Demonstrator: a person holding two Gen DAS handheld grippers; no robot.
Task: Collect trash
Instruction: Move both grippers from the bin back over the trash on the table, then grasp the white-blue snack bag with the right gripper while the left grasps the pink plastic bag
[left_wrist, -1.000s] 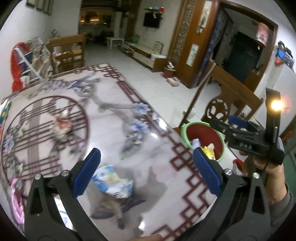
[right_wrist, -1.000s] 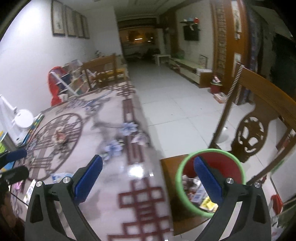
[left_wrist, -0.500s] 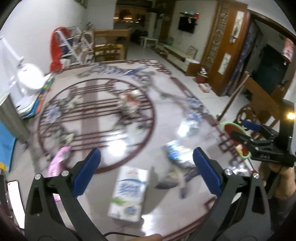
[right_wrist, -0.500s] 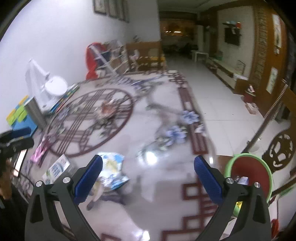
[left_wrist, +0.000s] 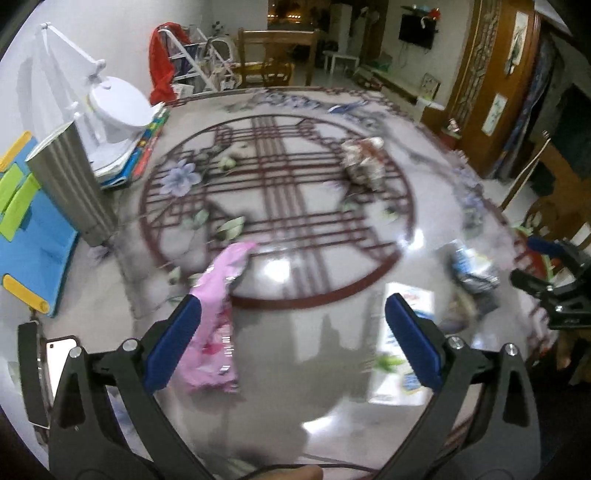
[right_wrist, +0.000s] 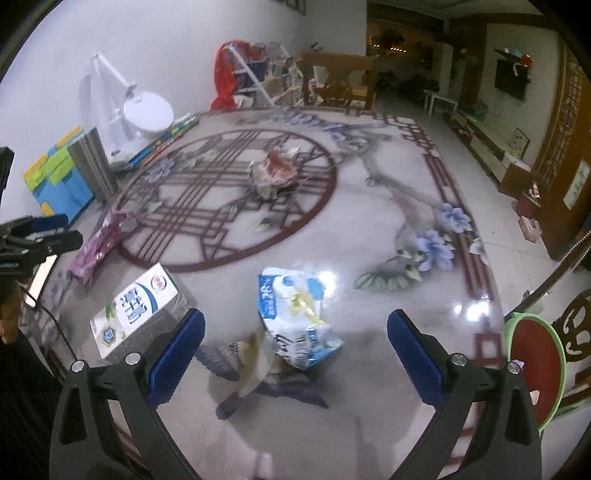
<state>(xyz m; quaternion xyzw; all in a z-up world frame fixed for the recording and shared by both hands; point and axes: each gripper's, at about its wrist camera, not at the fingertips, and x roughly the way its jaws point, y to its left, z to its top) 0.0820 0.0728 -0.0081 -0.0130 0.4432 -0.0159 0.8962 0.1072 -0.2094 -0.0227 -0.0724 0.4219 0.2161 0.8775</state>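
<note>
On the patterned table lie a pink wrapper (left_wrist: 216, 325) (right_wrist: 99, 247), a white milk carton (right_wrist: 138, 310) (left_wrist: 404, 347), a crumpled blue and white bag (right_wrist: 295, 314) (left_wrist: 471, 269) and a crumpled red and white wrapper (right_wrist: 275, 173) (left_wrist: 364, 162). My left gripper (left_wrist: 295, 343) is open above the table, with the pink wrapper just beside its left finger. My right gripper (right_wrist: 295, 354) is open above the blue and white bag, nothing between its fingers. The red bin with a green rim (right_wrist: 535, 369) stands off the table's right edge.
At the table's left side stand a ribbed metal cup (left_wrist: 74, 184) (right_wrist: 96, 162), a white desk lamp (left_wrist: 114, 99) (right_wrist: 144, 110), books and a blue box (left_wrist: 33, 240). A phone (left_wrist: 55, 358) lies near the front left edge. Wooden chairs (right_wrist: 576, 332) stand to the right.
Both grippers have swung left, away from the bin and over the table. The left view now centres on the pink wrapper; the right view now centres on the blue and white bag.
</note>
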